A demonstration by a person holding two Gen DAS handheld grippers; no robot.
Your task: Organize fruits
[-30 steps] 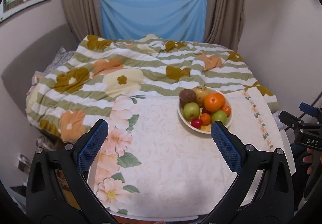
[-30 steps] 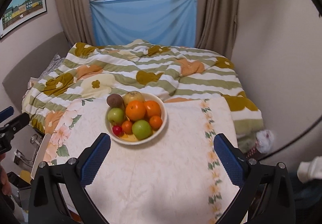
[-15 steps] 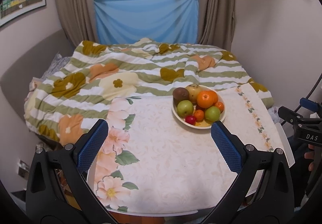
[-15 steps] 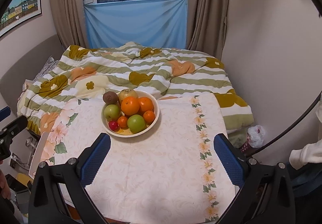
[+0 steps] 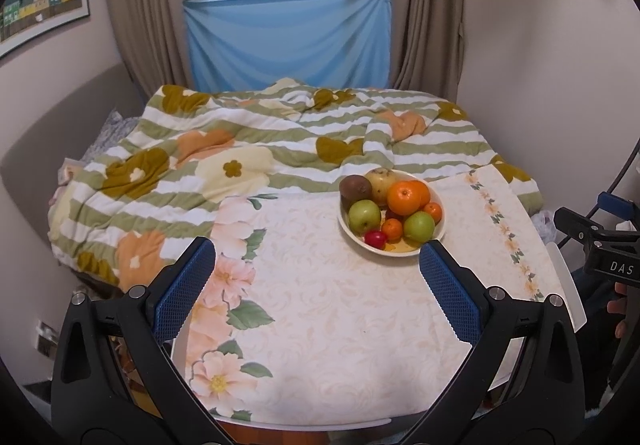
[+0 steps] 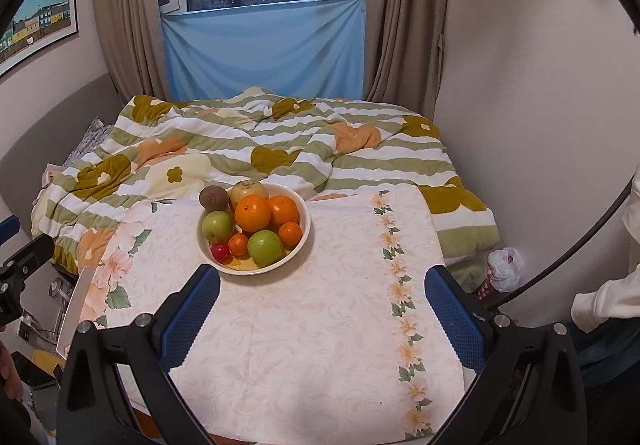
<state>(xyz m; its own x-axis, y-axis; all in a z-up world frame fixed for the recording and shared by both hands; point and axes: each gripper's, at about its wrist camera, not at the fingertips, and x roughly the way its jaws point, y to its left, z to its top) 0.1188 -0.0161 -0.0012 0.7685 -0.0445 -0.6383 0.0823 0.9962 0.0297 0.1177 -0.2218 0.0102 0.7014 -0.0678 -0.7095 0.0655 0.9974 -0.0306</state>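
Both wrist views have pulled back and up over the last second: the bowl point(image 6: 253, 270) now sits smaller and further from the fingers than it did a second ago, and more of the window shows in both views. The fruit arrangement itself has not shifted across the three samples.

Left gripper point(image 5: 316, 273): jaws spread wide, nothing between the blue pads. Right gripper point(image 6: 322, 303): same, wide and empty. Both hover over the tablecloth point(image 6: 320, 345), short of the bowl and not touching it.

Where the fruit lies: all of it is in the bowl, at the far side of the table near the quilt point(image 5: 248, 149). Big orange point(image 6: 252, 212) on top at centre, a second orange just beside it on the right, two green apples point(image 6: 264, 247) at front and left, two small tangerines, a small red fruit point(image 6: 220, 252) at the front left rim, a kiwi point(image 6: 214, 197) riding on the back left rim, and a pale fruit behind, possibly a pear; too distorted to call.

No loose fruit shows on the cloth.

What it means: retreating with empty jaws fits either a finished gather into the bowl or a reset before taking fruit out to sort. The frames don't settle which.
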